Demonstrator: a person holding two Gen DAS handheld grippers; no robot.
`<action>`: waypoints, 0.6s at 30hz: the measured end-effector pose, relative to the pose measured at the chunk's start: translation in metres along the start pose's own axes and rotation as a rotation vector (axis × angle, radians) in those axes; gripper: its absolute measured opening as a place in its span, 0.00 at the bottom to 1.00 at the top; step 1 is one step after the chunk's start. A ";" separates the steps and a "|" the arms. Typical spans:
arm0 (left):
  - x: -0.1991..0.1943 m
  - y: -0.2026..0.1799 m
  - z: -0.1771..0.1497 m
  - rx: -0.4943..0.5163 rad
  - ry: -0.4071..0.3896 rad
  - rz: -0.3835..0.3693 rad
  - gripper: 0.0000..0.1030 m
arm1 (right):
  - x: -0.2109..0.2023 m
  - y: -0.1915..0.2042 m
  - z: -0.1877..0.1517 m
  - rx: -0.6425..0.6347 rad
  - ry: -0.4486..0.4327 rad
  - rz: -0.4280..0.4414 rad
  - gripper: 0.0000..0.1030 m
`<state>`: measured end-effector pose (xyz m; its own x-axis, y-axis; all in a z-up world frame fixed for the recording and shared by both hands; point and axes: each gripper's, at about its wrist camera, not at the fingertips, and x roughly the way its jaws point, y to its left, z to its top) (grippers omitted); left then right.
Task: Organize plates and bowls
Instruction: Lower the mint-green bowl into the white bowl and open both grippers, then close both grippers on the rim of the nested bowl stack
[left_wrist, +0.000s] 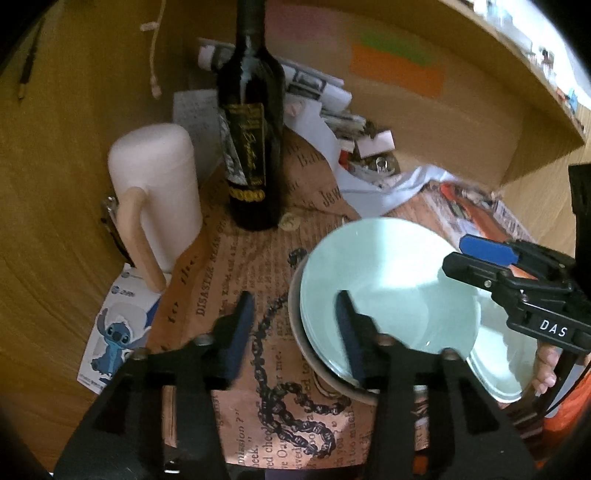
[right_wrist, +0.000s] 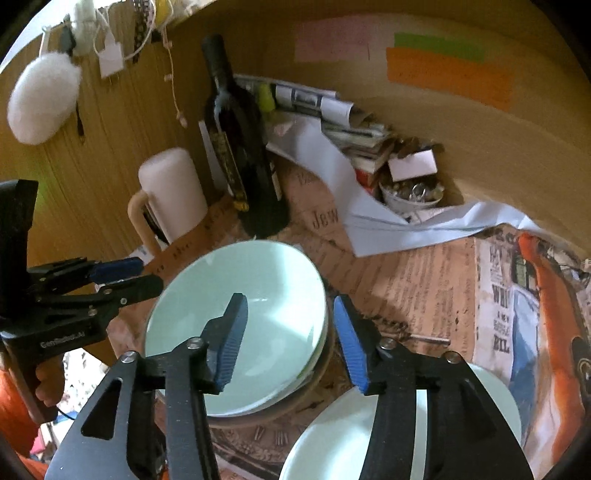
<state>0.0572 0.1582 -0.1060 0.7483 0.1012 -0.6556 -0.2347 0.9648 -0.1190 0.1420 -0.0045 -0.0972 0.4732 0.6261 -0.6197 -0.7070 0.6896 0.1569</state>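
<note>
- My left gripper (left_wrist: 295, 332) is closest to the lens, jaws apart, straddling the near rim of the pale green plate (left_wrist: 384, 288); the pads are not pressing on it, nothing held.
- My right gripper (right_wrist: 288, 339) is also apart, one finger over the plate's face, the other outside its right rim, no squeeze visible.
- That plate sits tilted on top of a small stack inside a grey-brown bowl (right_wrist: 314, 384) on the desk (left_wrist: 229, 258), which is covered in printed newspaper-style wrap.
- A second white plate (right_wrist: 332, 443) lies just beside the stack, under my right gripper.
- Step, as I read it: the top plate looks freshly set on the stack, both grippers loose around it. Stacking is partway done, since the white plate is not yet on.
- Next move likely calls for backing both grippers clear of the rim without dragging the tilted plate, then reaching for the white plate by its edge.
- Risk: the top plate is off-level and could slide if nudged.
- Around: dark wine bottle (left_wrist: 251, 147) and white mug (left_wrist: 159, 192) stand behind the stack, near enough to clip on a wide swing.
- Loose papers (right_wrist: 332, 166) and a small bowl of bits (right_wrist: 410, 195) crowd the back of the desk.
- A cartoon sticker card (left_wrist: 110, 339) lies at the left edge.
</note>
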 end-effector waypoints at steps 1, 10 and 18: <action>-0.002 0.001 0.001 -0.003 -0.008 0.000 0.54 | 0.000 0.000 -0.001 -0.004 -0.001 -0.003 0.48; 0.011 0.004 -0.007 -0.020 0.071 -0.049 0.59 | 0.013 -0.018 -0.013 0.044 0.075 0.001 0.58; 0.031 0.001 -0.017 -0.045 0.145 -0.115 0.59 | 0.031 -0.024 -0.024 0.102 0.163 0.054 0.59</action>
<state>0.0693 0.1581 -0.1392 0.6751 -0.0481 -0.7362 -0.1832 0.9557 -0.2304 0.1608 -0.0107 -0.1385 0.3385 0.6018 -0.7234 -0.6683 0.6950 0.2654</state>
